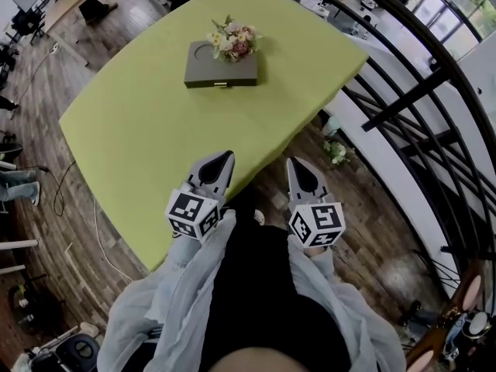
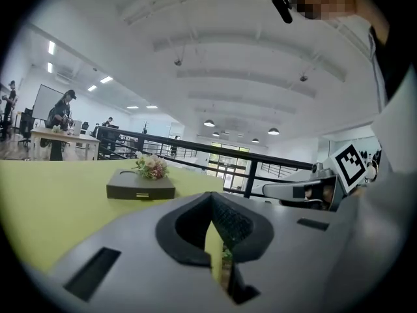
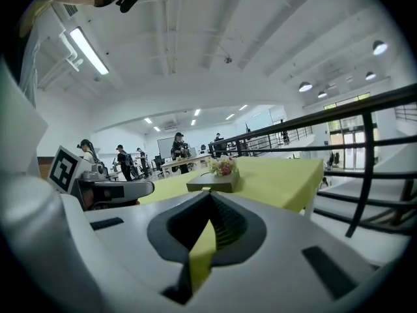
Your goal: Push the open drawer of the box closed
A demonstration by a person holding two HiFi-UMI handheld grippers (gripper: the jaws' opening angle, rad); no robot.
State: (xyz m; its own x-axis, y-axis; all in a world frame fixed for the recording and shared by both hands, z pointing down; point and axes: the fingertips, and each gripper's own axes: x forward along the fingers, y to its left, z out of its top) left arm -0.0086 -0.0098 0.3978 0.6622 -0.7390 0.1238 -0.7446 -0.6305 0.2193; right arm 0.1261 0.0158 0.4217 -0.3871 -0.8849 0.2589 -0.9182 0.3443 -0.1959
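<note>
A dark grey flat box lies at the far middle of the yellow-green table, with a small bunch of flowers on its lid. A little gold handle marks its front, and the drawer front looks level with the box. Both grippers hover at the table's near edge, well short of the box. My left gripper is shut and empty, over the cloth. Just off the edge, my right gripper is shut and empty too. The left gripper view has the box ahead of the left gripper. In the right gripper view the box sits beyond the right gripper.
A black metal railing runs along the right of the table. A potted plant stands on the wooden floor below the table's right corner. People stand at desks far behind the table.
</note>
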